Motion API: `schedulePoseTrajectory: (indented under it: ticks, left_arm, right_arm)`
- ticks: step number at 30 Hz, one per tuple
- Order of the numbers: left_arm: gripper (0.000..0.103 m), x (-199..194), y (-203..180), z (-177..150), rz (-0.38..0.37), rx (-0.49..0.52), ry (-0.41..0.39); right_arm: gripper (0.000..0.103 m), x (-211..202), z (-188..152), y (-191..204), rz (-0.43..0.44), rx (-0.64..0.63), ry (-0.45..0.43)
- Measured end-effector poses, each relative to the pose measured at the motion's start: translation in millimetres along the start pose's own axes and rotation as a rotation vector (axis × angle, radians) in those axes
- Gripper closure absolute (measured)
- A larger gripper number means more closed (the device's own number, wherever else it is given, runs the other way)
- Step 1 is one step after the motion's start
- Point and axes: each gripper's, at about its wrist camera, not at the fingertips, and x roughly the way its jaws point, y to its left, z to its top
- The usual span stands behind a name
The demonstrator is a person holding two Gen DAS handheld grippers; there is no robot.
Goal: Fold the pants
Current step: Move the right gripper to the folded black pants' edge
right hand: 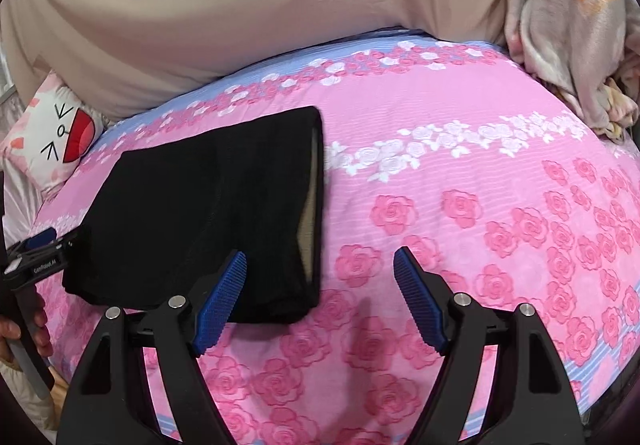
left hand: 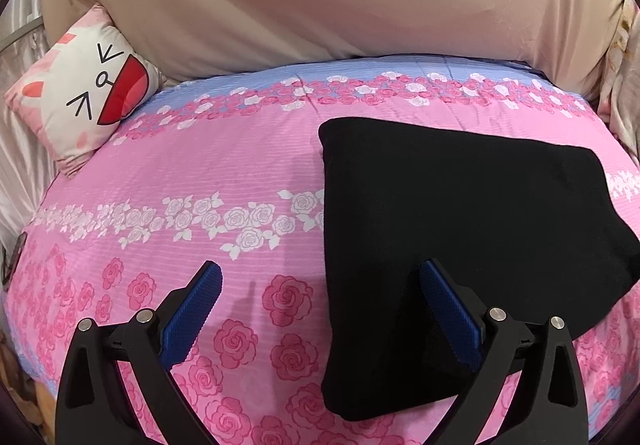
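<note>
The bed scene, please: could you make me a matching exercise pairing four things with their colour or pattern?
Things:
1. pants
2. cushion
3. bedspread
4. pads

Descriptions:
A. pink with roses
B. blue, ribbed
C. black, folded flat
D. white with a cartoon cat face

Pairs: 1-C, 2-D, 3-A, 4-B
</note>
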Motion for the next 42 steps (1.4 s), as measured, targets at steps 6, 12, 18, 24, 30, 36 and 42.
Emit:
schedulePoseTrajectory:
  ticks: [6,12,18,24,30,36,42]
  left_arm:
    - [0.005,-3,0,2,-0.029,-0.012,0.002]
    - [0.005,-1,4,7,-0.031,-0.025,-0.005]
    - [0.005,4,6,5,-0.033,-0.027,0.012]
    - [0.005,6,4,4,-0.034,-0.019,0.018]
    - [0.005,7,4,4,-0.035,-0.02,0.019]
    - [0.005,10,3,3,-0.032,-0.014,0.021]
    - [0.005,5,8,3,-0.05,-0.028,0.021]
  right_arm:
    - [0.029,3,2,18,0.004,-0.028,0.002]
    - [0.028,2,5,25,-0.011,-0.036,-0.003]
    - [0.028,1,5,23,-0.028,-0.033,0.0]
    - [0.028,0,6,26,-0.034,-0.039,-0.003]
    - [0.028,2,6,27,-0.033,-0.042,0.002]
    - [0.028,3,7,26,-0.04,-0.041,0.007]
    - [0.028,-1,8,19,-0.045,-0.034,0.0]
